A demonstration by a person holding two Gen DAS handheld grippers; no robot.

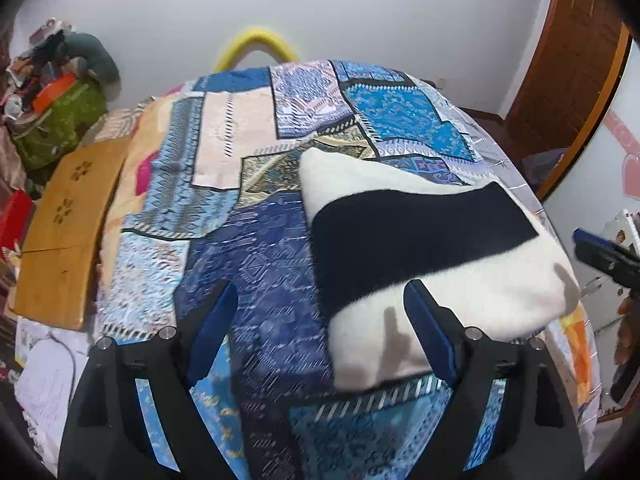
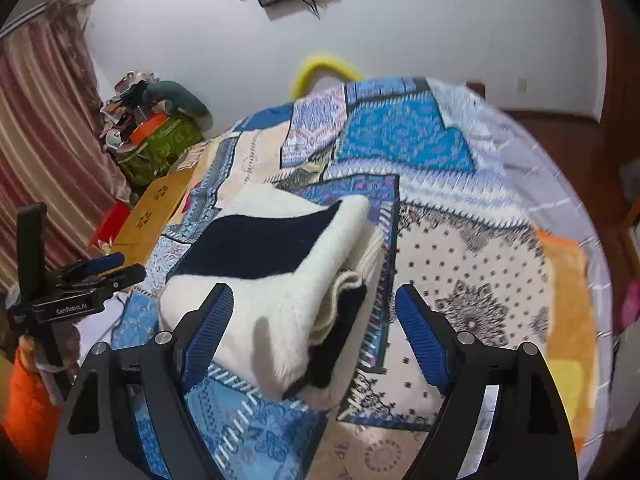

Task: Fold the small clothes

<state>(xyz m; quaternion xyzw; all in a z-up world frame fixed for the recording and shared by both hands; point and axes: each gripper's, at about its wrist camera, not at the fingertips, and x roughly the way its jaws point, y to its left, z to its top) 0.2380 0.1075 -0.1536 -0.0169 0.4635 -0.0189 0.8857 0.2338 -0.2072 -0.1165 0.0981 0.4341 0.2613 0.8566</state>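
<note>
Sweater (image 1: 420,248) folded, long axis slanting | left gripper (image 1: 320,332) apart | right gripper (image 2: 314,328) apart

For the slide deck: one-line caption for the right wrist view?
Right gripper open above a folded white-and-navy sweater on a patchwork bedspread; left gripper visible at left.

The folded sweater (image 1: 420,248) is white with one wide black band. It lies on a patchwork bedspread (image 1: 256,240) of blue, light blue and cream patches with zigzags, dots and flower shapes. The gripper pads (image 2: 212,332) are blue on black arms. The curtain (image 2: 44,128) has red and cream stripes.
</note>
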